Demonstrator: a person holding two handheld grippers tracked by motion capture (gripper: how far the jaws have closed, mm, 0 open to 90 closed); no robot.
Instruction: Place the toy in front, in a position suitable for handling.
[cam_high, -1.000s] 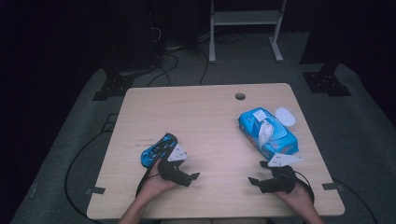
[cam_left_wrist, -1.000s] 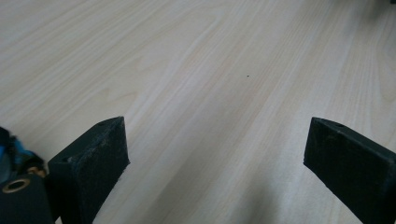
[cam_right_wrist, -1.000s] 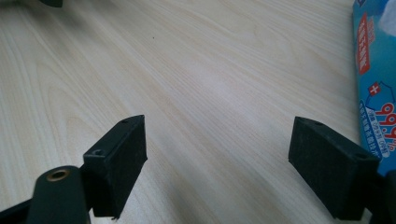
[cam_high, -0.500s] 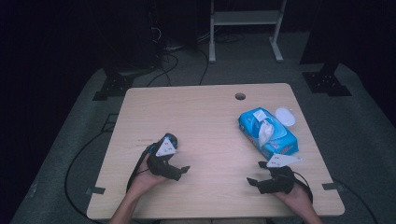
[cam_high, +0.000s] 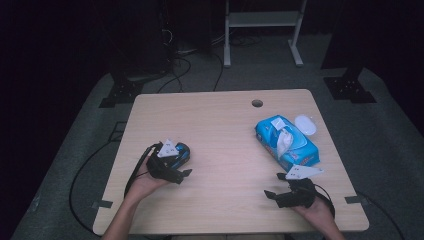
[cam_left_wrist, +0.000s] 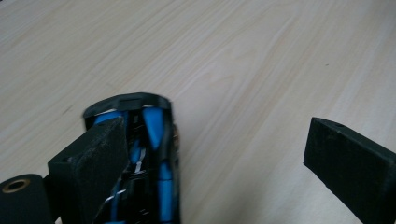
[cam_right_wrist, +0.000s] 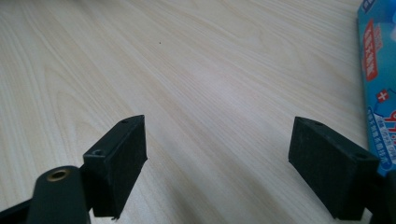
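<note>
The blue-and-black toy car (cam_left_wrist: 140, 158) lies on the table between the left gripper's (cam_left_wrist: 219, 154) wide-open jaws, hard against one jaw and well apart from the other.

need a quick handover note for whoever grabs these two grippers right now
Left claw: jaws wide open, one jaw against the side of the blue and black oblong gadget, which lies between the jaws on the light wooden table. Not gripped yet.
Right claw: open, empty, low over bare table just short of the blue wet-wipe pack.
The pack has a white wipe sticking up; a white oval lid lies beside it.
Done: left claw lined up on the gadget. Left: probably close on it and lift.
</note>
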